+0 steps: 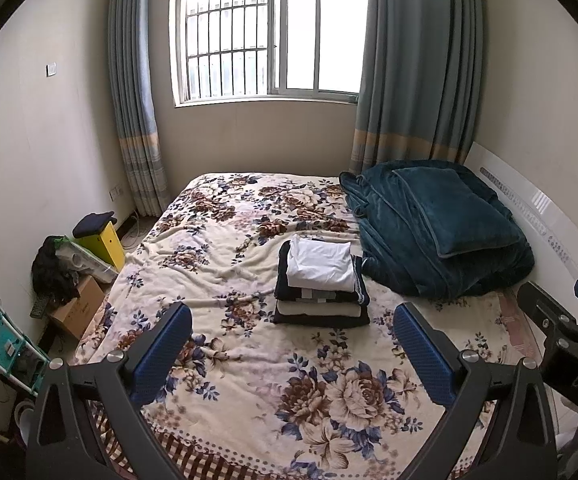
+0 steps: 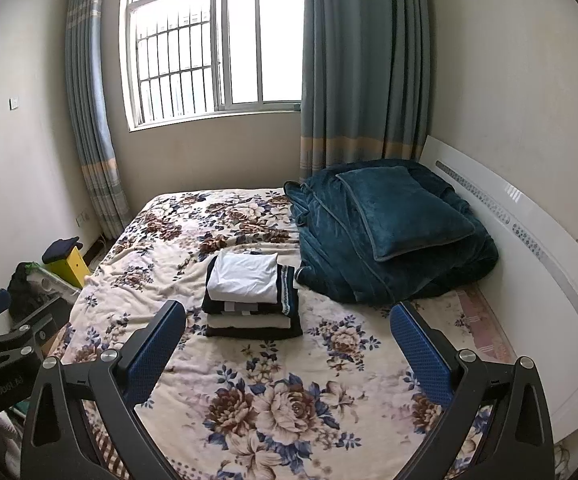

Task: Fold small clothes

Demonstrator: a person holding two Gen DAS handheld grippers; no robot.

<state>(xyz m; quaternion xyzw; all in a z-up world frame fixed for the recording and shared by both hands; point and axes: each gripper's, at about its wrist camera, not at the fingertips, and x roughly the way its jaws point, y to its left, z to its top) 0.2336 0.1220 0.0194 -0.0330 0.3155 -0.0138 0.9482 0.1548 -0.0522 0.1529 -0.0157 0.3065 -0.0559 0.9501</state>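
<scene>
A neat stack of folded clothes [image 1: 321,284] lies mid-bed on the floral blanket [image 1: 249,380], a white garment [image 1: 321,266] on top of dark and cream ones. It also shows in the right wrist view [image 2: 251,296]. My left gripper [image 1: 293,328] is open and empty, held above the blanket short of the stack. My right gripper [image 2: 287,326] is open and empty, also short of the stack. The right gripper shows at the edge of the left wrist view [image 1: 561,320]; the left one shows in the right wrist view [image 2: 5,328].
A folded teal quilt with a pillow [image 1: 441,232] sits at the back right by the white headboard [image 2: 529,248]. Beside the bed on the left are a yellow stool [image 1: 103,240], a cardboard box [image 1: 81,308] and a cluttered rack [image 1: 5,344]. A window and curtains stand behind.
</scene>
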